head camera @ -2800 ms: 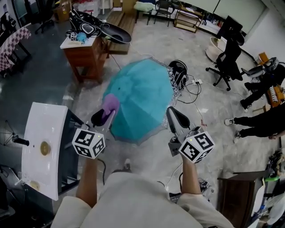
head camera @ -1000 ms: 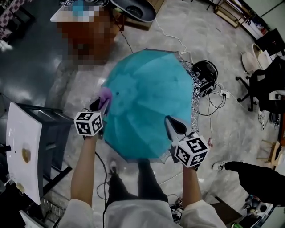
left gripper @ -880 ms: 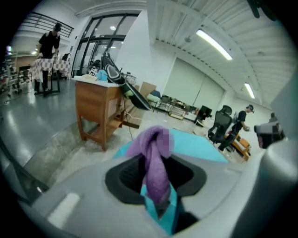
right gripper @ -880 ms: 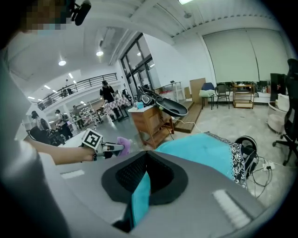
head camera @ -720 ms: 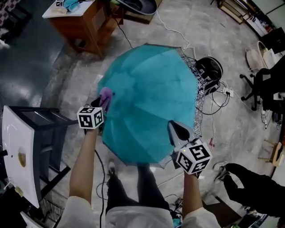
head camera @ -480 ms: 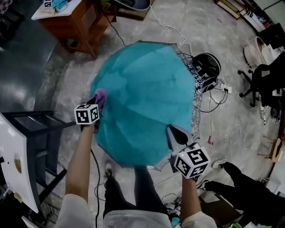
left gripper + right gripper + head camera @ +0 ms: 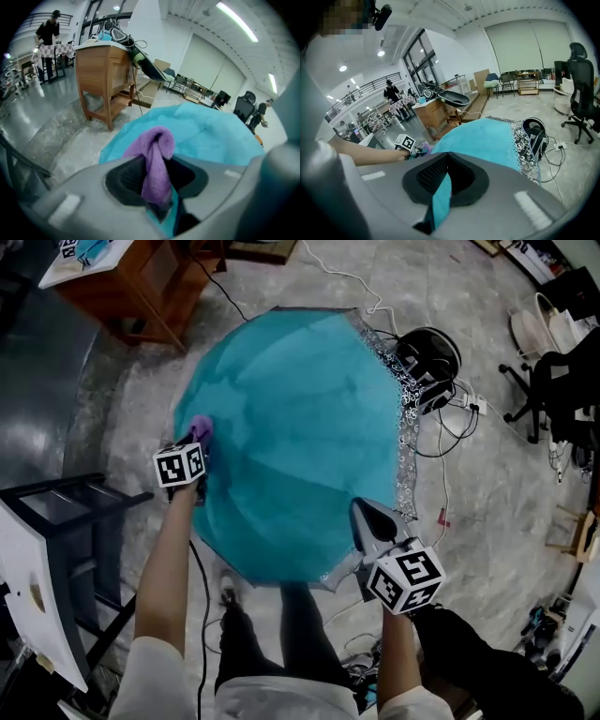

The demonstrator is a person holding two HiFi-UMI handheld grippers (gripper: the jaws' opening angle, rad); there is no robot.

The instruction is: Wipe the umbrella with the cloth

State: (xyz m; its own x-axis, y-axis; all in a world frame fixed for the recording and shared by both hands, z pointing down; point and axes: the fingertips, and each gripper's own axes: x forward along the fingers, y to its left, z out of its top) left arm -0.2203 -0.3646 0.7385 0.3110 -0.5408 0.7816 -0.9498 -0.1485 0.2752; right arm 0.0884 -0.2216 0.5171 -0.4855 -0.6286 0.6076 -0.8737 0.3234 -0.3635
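purple cloth (image 7: 199, 427) in left gripper (image 7: 196, 440) has reached the umbrella (image 7: 300, 418) rim.

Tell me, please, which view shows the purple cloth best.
The left gripper view: the cloth sits large and central, pinched in the left gripper over the umbrella. The head view shows only a small purple patch at that gripper; the right gripper view, a distant speck.

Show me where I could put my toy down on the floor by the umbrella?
There is bare floor between the wooden table and the umbrella, and more to the right, below the cables. It is crowded by the headphones and cables, and near the dark stand on the left.
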